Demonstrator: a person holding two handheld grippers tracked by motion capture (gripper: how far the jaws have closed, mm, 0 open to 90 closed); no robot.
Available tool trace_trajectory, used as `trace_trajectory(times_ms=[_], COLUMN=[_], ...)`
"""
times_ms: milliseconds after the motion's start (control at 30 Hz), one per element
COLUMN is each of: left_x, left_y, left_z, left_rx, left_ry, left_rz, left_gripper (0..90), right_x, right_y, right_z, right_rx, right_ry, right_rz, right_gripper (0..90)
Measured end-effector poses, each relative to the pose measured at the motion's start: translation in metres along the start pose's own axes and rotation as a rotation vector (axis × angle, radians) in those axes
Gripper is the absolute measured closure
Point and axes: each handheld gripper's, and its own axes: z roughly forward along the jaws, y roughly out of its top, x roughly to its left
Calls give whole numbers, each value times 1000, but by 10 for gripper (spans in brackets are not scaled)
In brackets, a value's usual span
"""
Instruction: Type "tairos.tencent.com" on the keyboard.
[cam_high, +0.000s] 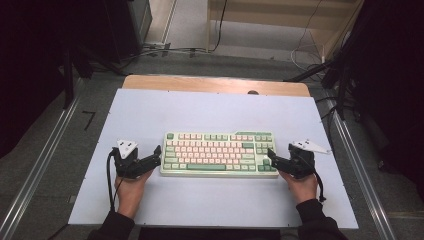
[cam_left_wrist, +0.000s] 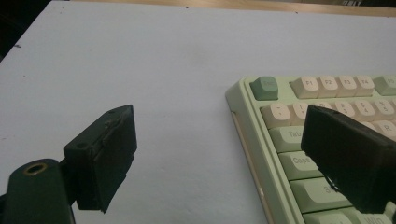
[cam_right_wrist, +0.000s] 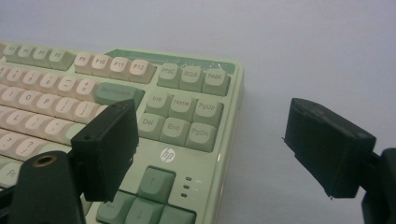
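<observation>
Between the two tools lies a green and cream keyboard (cam_high: 219, 154), flat on the white bench (cam_high: 210, 115). Left tool (cam_high: 141, 164) stands wide, one jaw over the keyboard's left-end keys and the other out over bare bench, so its span straddles that edge (cam_left_wrist: 243, 140). Right tool (cam_high: 283, 161) is equally wide and straddles the right end (cam_right_wrist: 231, 140) beside the navigation keys. Nothing is gripped. I judge the keyboard rigid, moderately heavy and smooth-sided; keycaps could pop off, so hold belongs on the case ends, both tools together, lifting level.
</observation>
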Motion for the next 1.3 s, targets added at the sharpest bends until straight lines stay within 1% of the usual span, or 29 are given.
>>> trace_trajectory(times_ms=[300,467,700,833,867,1000,1067,1100,1300], left_x=[-3,-4,-8,-11,-13,-15,-16,-17,-23], left_y=[1,1,2,2,3,3,3,3,4], left_z=[1,1,1,3,3,4,5,6,8], left_rx=[4,2,-2,3,6,4,8,13,10], left_ry=[-15,-19,-36,-44,-46,-54,-59,-56,-69], left_rz=[7,3,5,10,16,17,17,23,33], left_gripper=[119,124,140,140,140,140,140,141,150], right_x=[8,9,12,14,14,16,17,18,23], right_y=[3,4,5,6,7,8,9,10,12], right_z=[4,5,6,7,8,8,8,8,9], right_rx=[1,1,0,-1,-1,-3,-11,-11,-16], right_ry=[13,17,24,25,27,32,34,34,41], right_rz=[-17,-24,-29,-33,-35,-30,-36,-35,-51], right_gripper=[155,155,156,156,155,154,153,154,155])
